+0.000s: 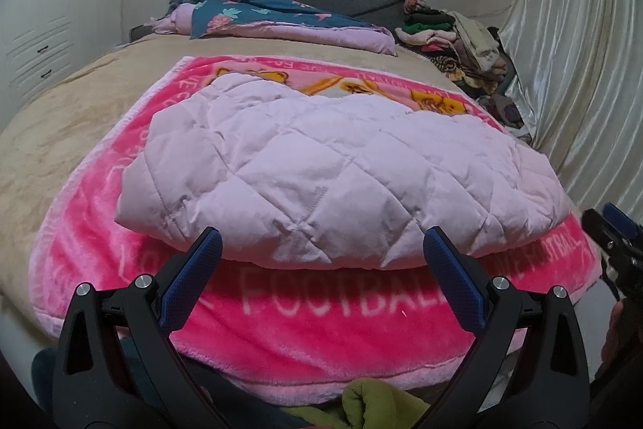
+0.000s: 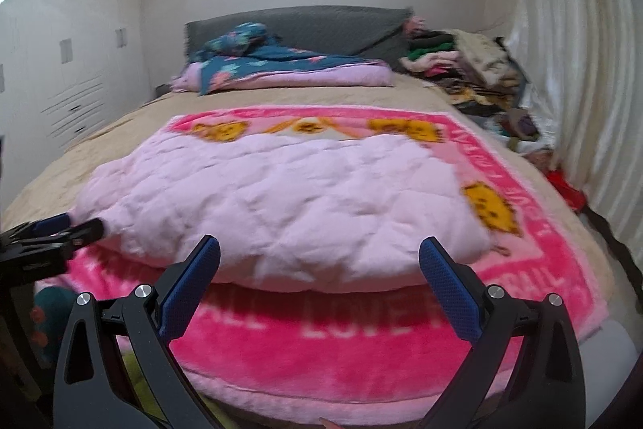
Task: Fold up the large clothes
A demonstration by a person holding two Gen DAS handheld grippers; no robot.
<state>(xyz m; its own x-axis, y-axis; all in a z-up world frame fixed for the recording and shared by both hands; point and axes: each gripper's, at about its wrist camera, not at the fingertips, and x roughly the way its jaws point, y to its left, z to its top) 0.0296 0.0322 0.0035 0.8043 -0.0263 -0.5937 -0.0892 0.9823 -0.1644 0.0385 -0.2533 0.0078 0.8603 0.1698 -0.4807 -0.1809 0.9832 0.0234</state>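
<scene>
Lying folded just ahead of both tongs: pale quilted jacket point(image 1: 329, 163) atop pink blanket point(image 1: 321, 316). Left gripper point(image 1: 321, 248) and right gripper point(image 2: 319, 252) spread wide, grasping nothing.

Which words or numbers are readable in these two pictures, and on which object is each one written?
"FOOTBALL": white letters on the near border of the pink fleece blanket, left wrist view.
"LOVE": same border, right wrist view, blurred; letters "ALL" stand before it.
Lettering along the blanket's side and far borders: too distorted or blurred to read.
Quilted pink garment: no text visible.
No numbers or brand marks are readable.
</scene>
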